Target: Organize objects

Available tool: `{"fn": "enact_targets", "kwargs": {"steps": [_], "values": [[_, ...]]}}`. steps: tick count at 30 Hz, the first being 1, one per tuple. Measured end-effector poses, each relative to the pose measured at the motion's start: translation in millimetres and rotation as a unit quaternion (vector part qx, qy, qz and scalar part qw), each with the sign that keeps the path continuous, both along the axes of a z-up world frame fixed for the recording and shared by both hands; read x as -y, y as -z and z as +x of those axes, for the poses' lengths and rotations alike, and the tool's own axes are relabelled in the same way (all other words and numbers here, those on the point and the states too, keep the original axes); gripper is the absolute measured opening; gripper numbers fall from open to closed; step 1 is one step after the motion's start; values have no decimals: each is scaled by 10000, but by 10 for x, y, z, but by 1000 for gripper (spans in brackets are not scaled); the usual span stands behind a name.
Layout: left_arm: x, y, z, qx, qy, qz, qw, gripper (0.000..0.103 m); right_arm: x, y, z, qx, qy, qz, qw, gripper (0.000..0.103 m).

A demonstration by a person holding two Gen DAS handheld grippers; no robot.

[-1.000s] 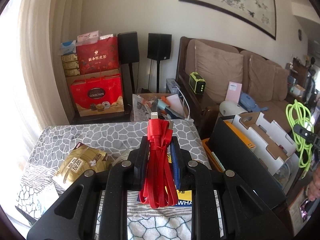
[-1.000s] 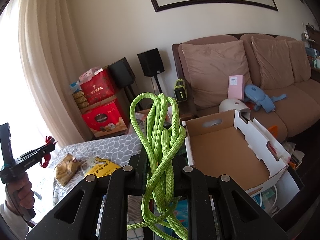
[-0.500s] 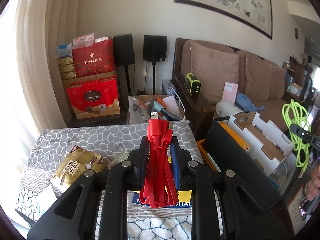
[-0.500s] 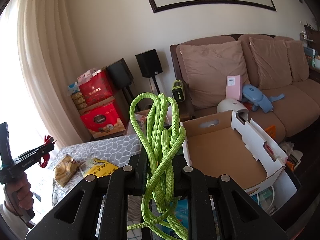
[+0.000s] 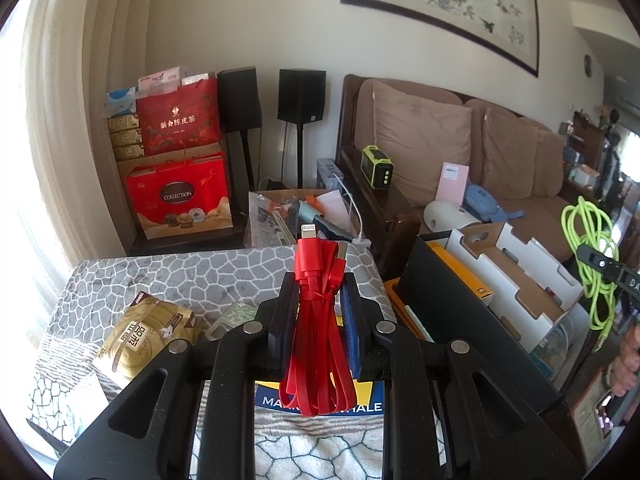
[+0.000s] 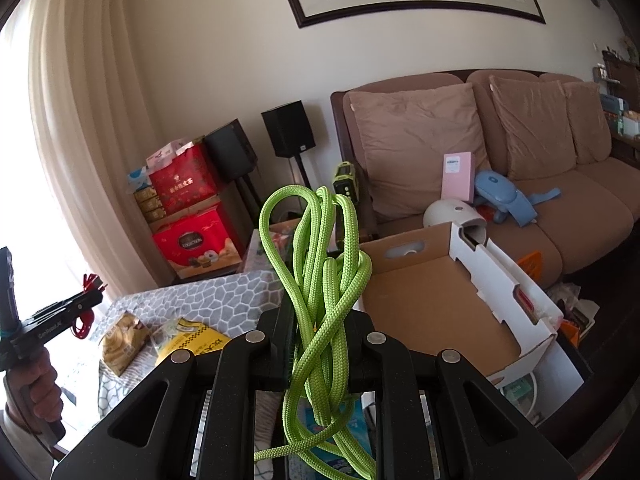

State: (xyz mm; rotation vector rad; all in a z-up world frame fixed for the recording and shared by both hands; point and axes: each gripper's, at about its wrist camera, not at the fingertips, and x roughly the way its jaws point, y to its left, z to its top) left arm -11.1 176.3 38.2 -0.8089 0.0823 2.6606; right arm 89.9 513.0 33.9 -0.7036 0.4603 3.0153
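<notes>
My left gripper is shut on a bundled red flat cable, whose white plug sticks up above the fingers. In the right wrist view my right gripper is shut on a coiled green rope, loops standing above the jaws and strands hanging below. Both are held in the air over a table with a grey stone-pattern cloth. The right gripper with the green rope shows at the right edge of the left view. The left gripper with the red cable shows at the left edge of the right view.
An open white cardboard box with a brown inside stands right of the table, beside a black box. A gold snack pack and a yellow packet lie on the cloth. Behind are a brown sofa, red gift boxes and speakers.
</notes>
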Motion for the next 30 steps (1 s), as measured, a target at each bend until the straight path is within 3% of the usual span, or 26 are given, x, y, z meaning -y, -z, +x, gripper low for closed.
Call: {"fn": "enact_targets", "kwargs": {"steps": [30], "values": [[-121, -6, 6, 8, 160, 42, 9999, 19, -174, 9, 42, 67, 243, -5, 9997, 16]]}}
